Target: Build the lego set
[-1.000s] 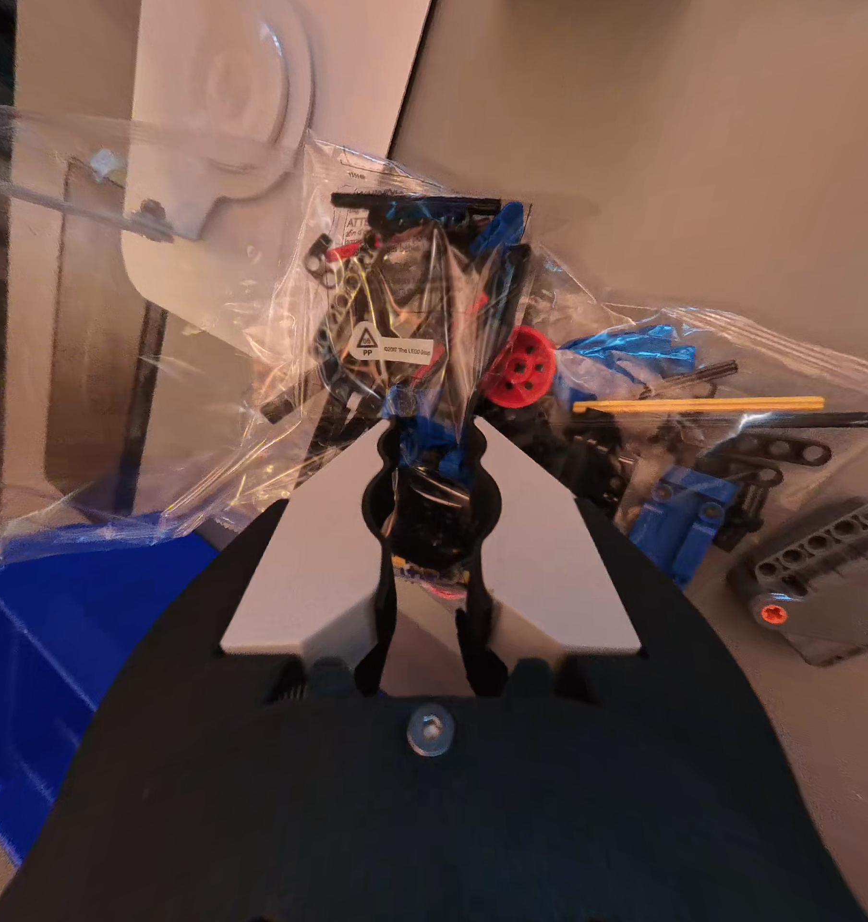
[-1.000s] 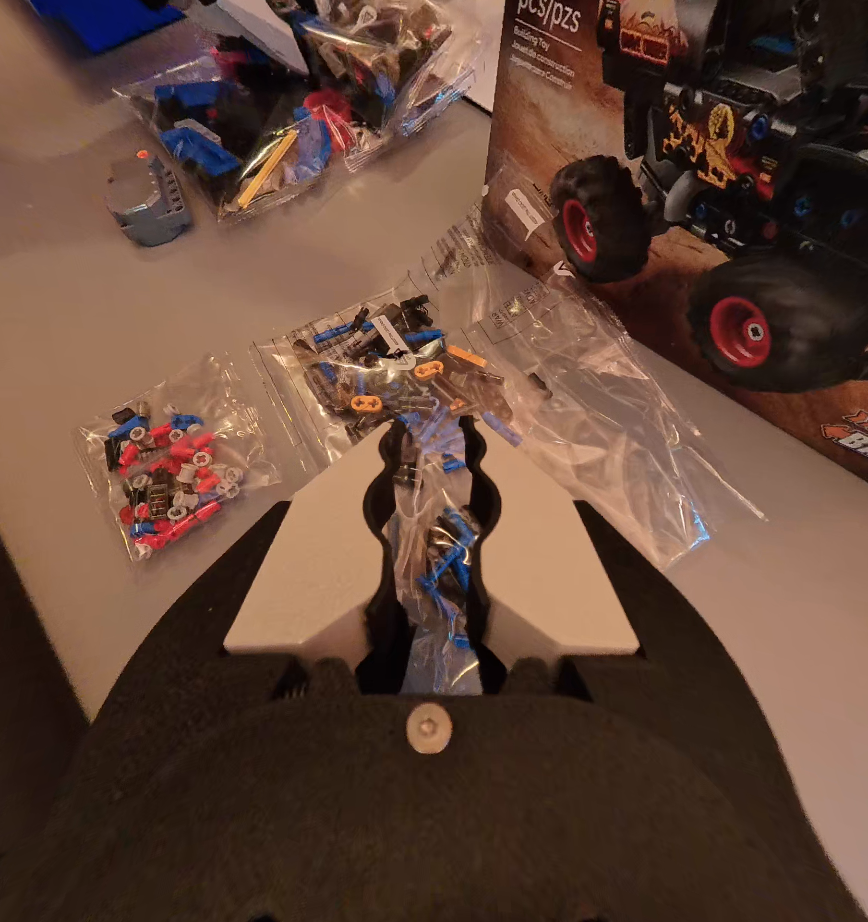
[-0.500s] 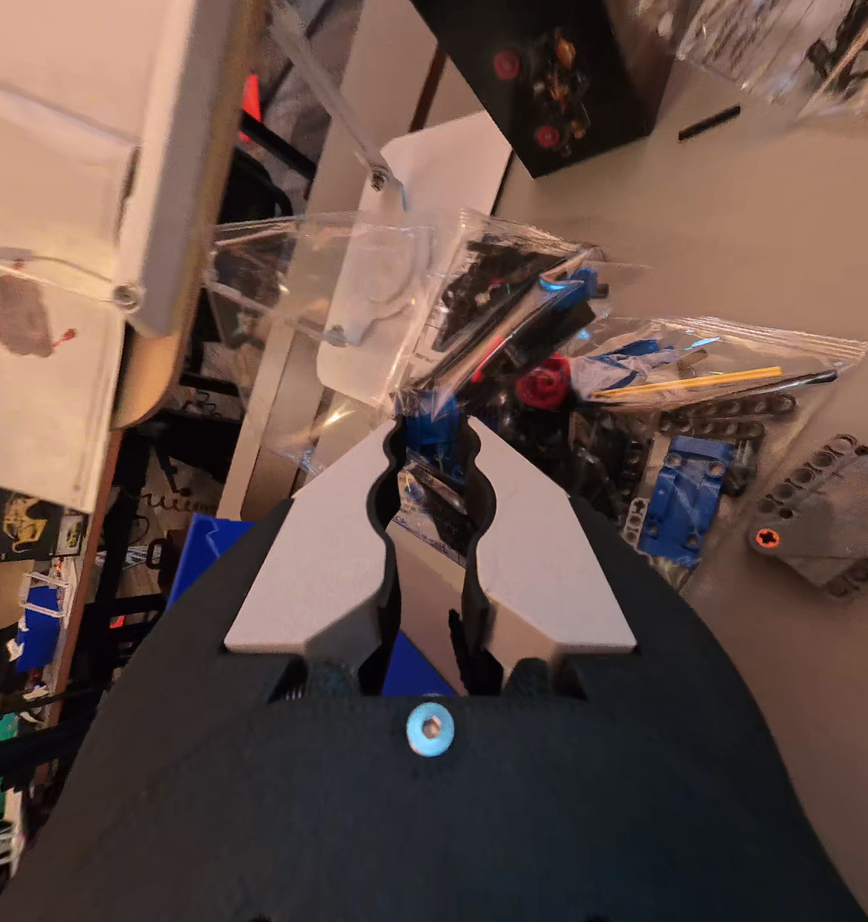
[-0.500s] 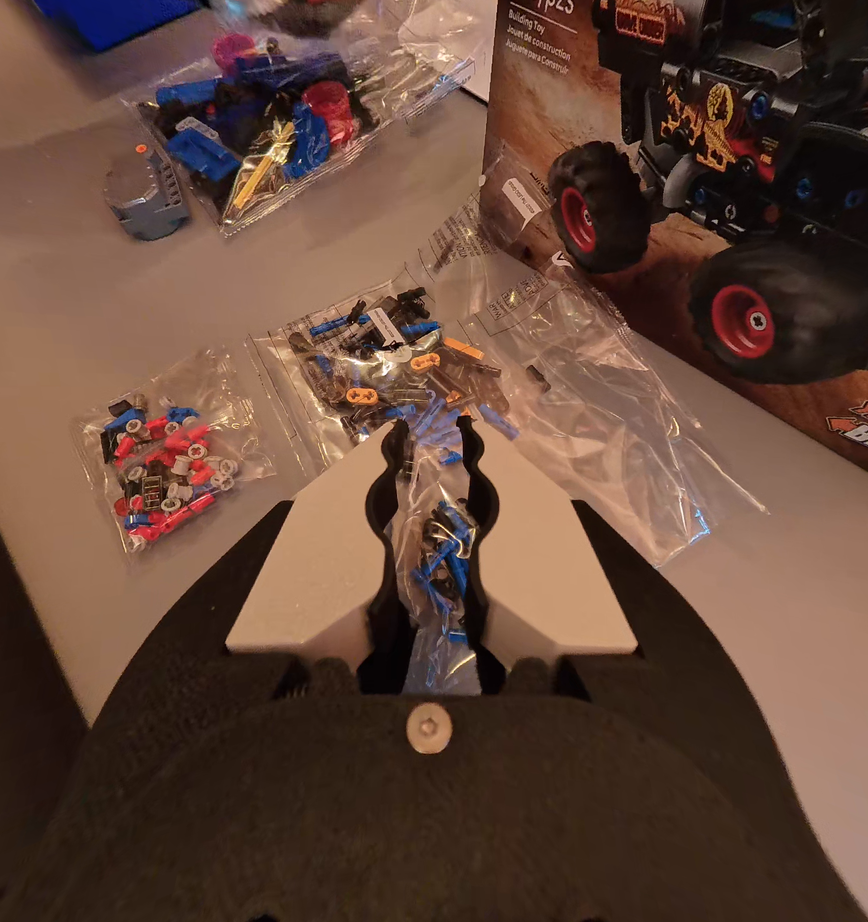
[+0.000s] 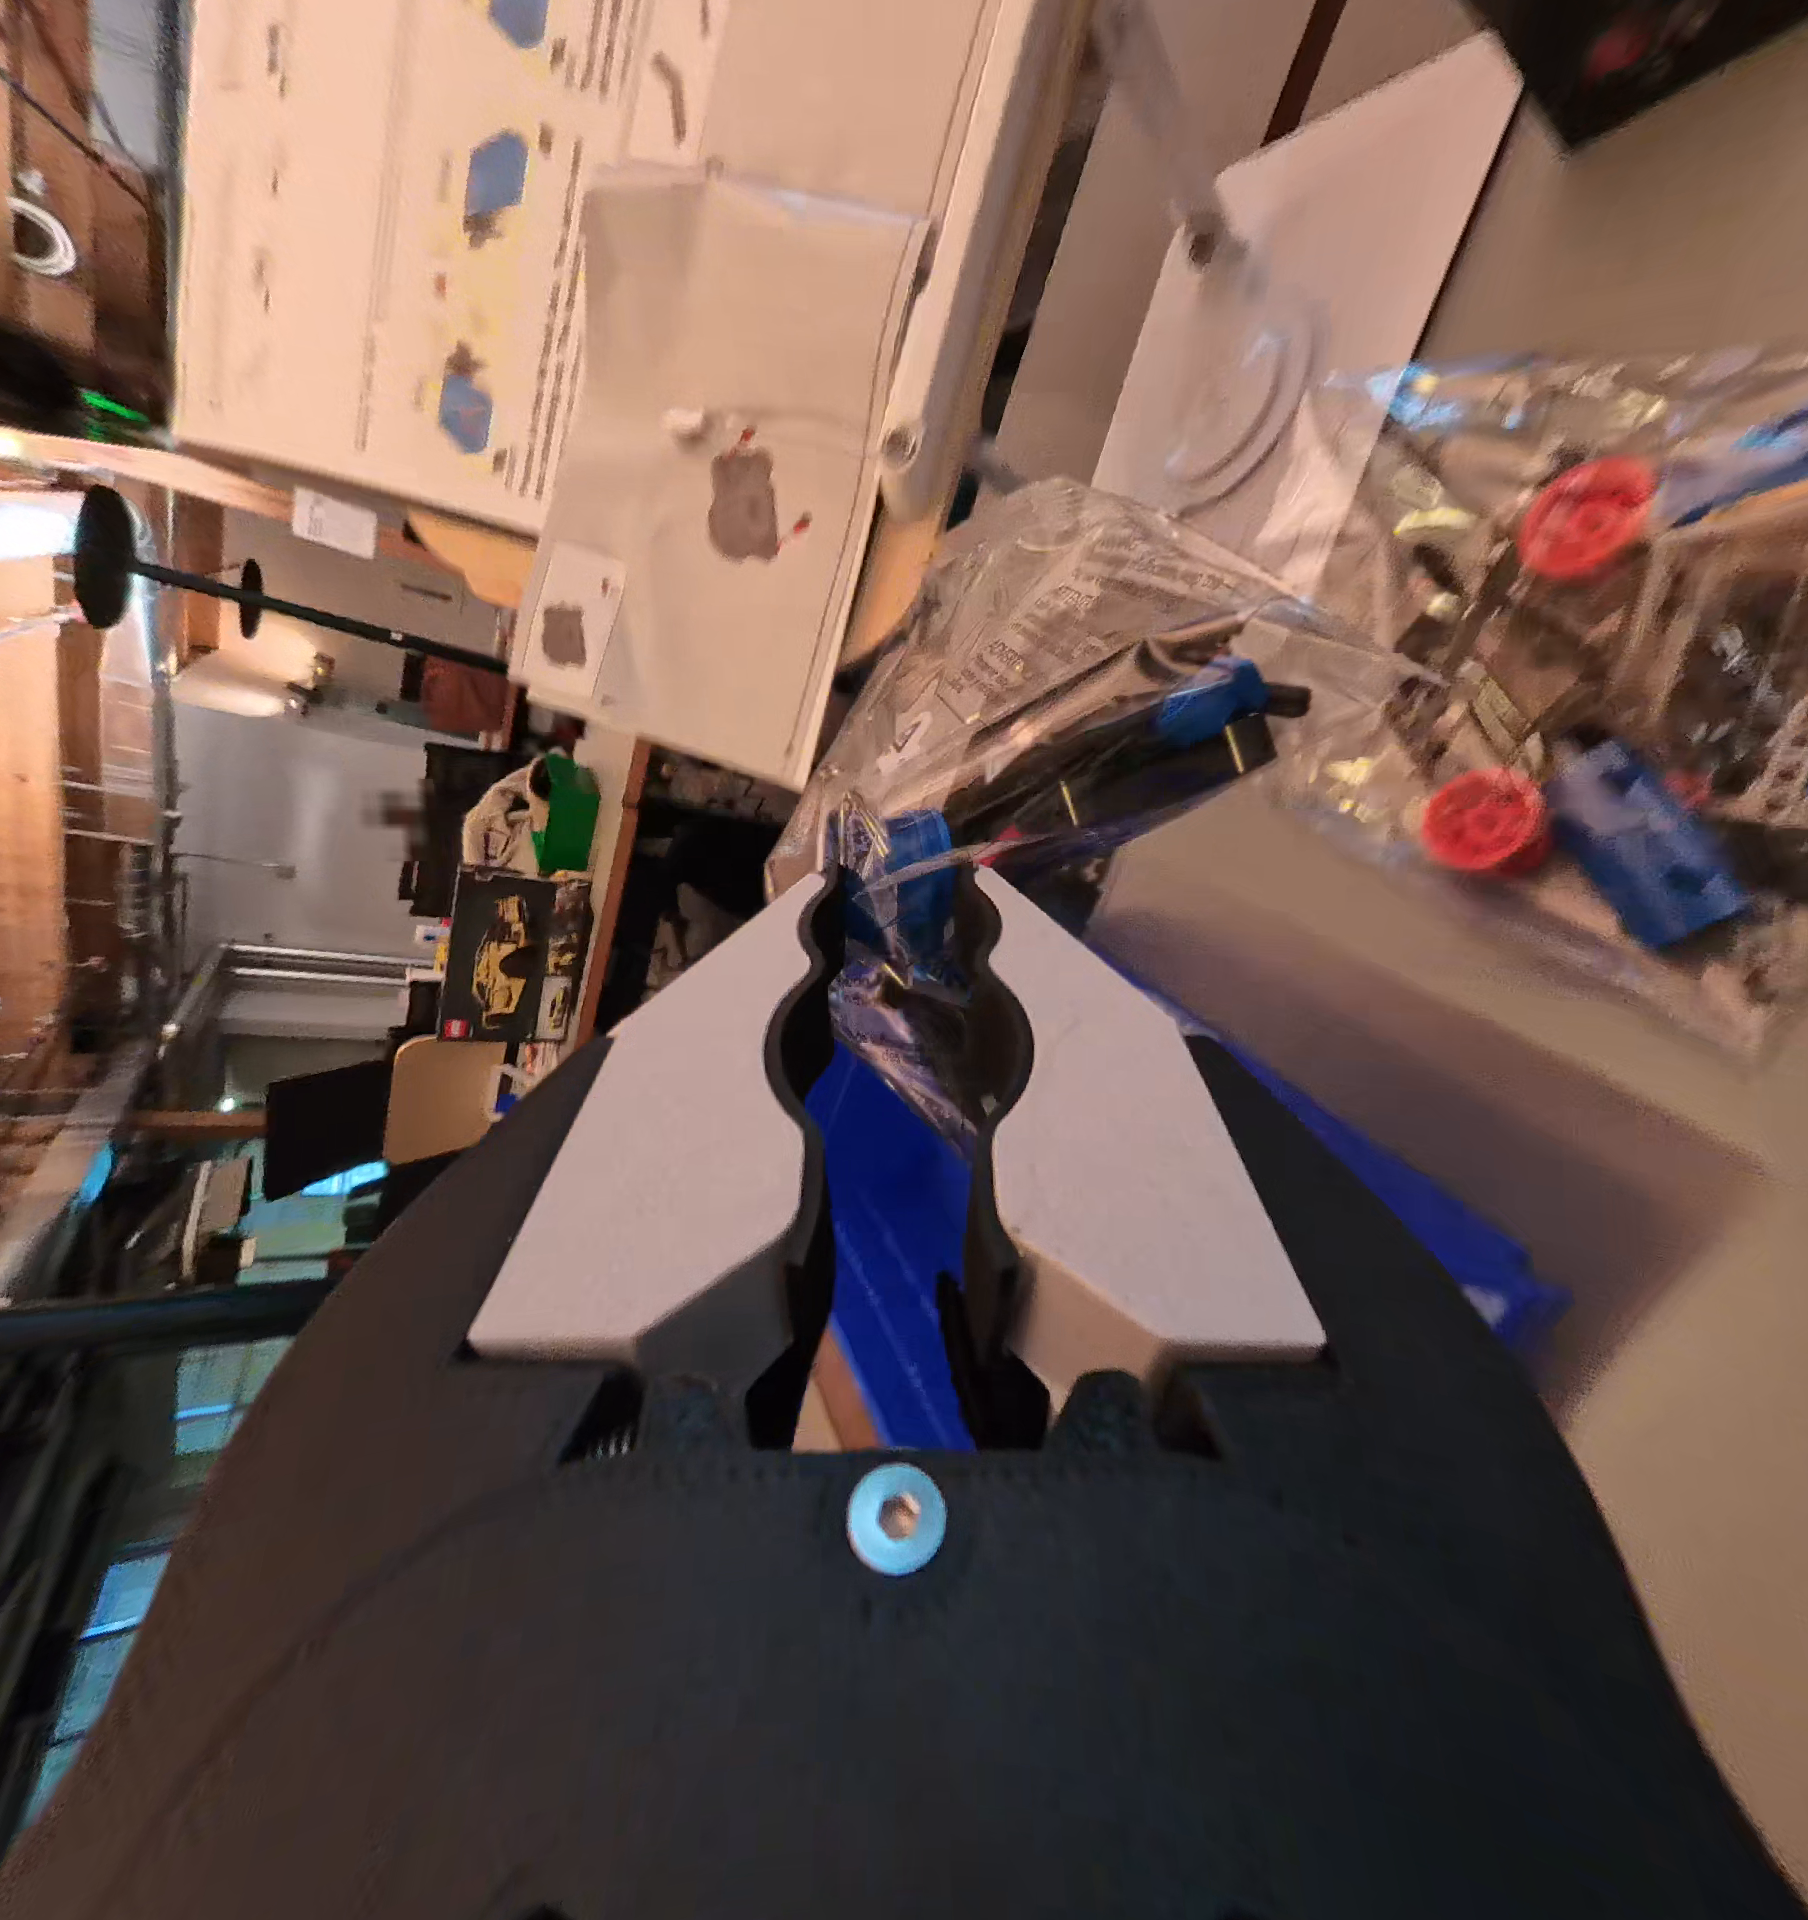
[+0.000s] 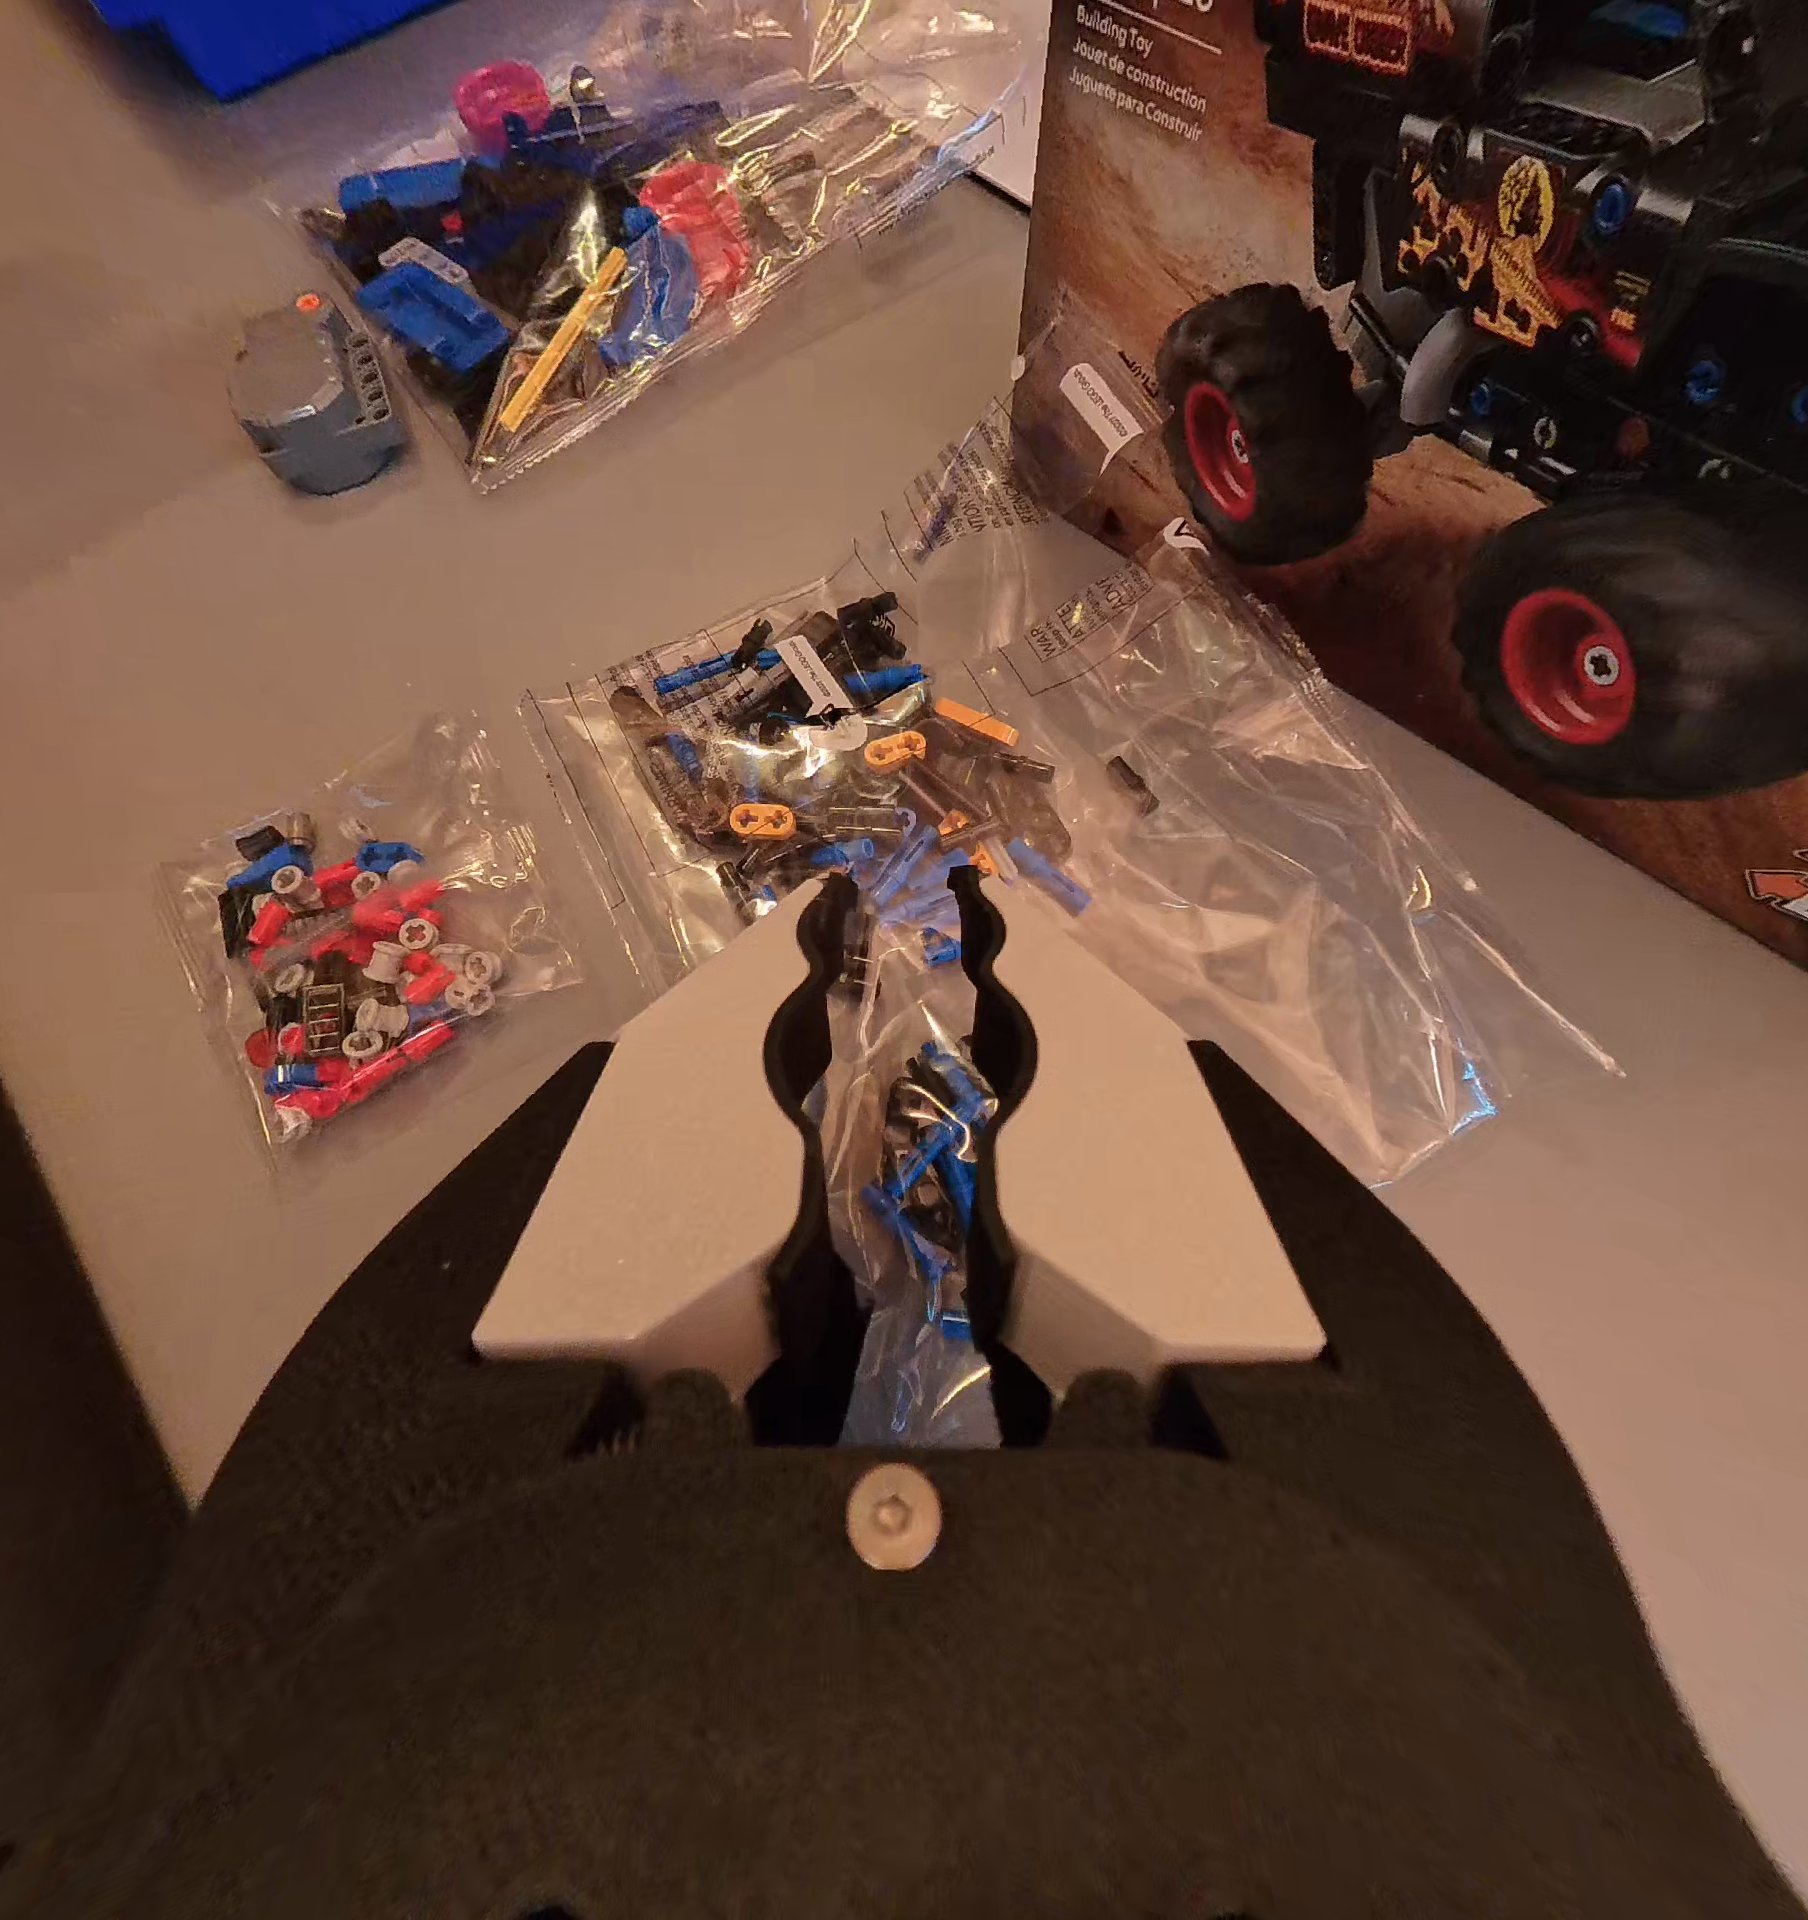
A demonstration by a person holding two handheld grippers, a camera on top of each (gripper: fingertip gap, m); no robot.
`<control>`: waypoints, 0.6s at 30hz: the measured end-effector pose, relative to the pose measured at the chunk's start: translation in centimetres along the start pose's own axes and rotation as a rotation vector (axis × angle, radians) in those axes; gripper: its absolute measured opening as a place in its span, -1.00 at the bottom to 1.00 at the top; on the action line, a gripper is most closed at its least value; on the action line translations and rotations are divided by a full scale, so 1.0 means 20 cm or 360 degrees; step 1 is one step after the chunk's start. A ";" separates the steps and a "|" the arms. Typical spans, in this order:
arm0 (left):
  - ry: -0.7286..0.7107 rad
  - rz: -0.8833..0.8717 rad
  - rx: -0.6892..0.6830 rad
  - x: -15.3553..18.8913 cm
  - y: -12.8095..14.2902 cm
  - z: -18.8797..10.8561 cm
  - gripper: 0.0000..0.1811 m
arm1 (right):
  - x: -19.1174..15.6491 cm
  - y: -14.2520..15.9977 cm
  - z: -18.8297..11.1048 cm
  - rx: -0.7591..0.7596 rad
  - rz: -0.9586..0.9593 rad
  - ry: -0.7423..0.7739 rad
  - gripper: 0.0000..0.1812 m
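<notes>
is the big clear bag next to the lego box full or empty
Nearly empty. The big clear bag lies flat and crumpled beside the box, showing bare table through it; only one small dark piece shows inside.

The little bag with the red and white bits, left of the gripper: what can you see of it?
The small bag is clear, crinkly plastic and looks sealed. It lies flat on the grey table, packed with small red, white, blue and black pieces. Nothing grips it; it lies just left of a larger clear bag of blue, black and orange parts.
</notes>
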State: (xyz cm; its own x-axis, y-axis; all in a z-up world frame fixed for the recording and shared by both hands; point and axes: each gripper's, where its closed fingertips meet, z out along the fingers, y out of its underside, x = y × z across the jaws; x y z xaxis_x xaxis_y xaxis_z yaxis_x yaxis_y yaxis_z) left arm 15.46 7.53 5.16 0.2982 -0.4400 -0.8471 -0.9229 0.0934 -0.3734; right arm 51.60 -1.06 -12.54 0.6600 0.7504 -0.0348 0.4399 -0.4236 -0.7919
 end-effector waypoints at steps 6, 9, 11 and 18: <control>-0.0004 -0.0049 -0.0133 -0.10 0.40 0.02 -0.81 | 0.00 0.00 0.00 0.0008 0.0006 -0.0018 -0.79; 0.0043 -0.0076 -0.0227 -0.03 0.61 0.07 -0.80 | -0.01 0.00 0.00 0.0009 0.0006 -0.0019 -0.80; 0.0130 -0.0065 -0.0303 0.05 0.73 0.11 -0.77 | -0.01 0.00 0.00 0.0007 0.0007 -0.0022 -0.80; 0.0307 -0.0530 0.0169 0.01 0.40 0.08 -0.32 | -0.01 0.00 0.01 -0.0002 0.0016 -0.0029 -0.80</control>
State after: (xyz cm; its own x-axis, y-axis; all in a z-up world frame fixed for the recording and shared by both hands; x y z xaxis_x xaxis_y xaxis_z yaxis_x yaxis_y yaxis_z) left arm 8.46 9.69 1.45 0.5166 -0.6204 -0.5901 -0.7500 0.0046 -0.6614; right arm 51.43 -1.16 -12.71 0.6535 0.7550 -0.0539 0.4338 -0.4320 -0.7907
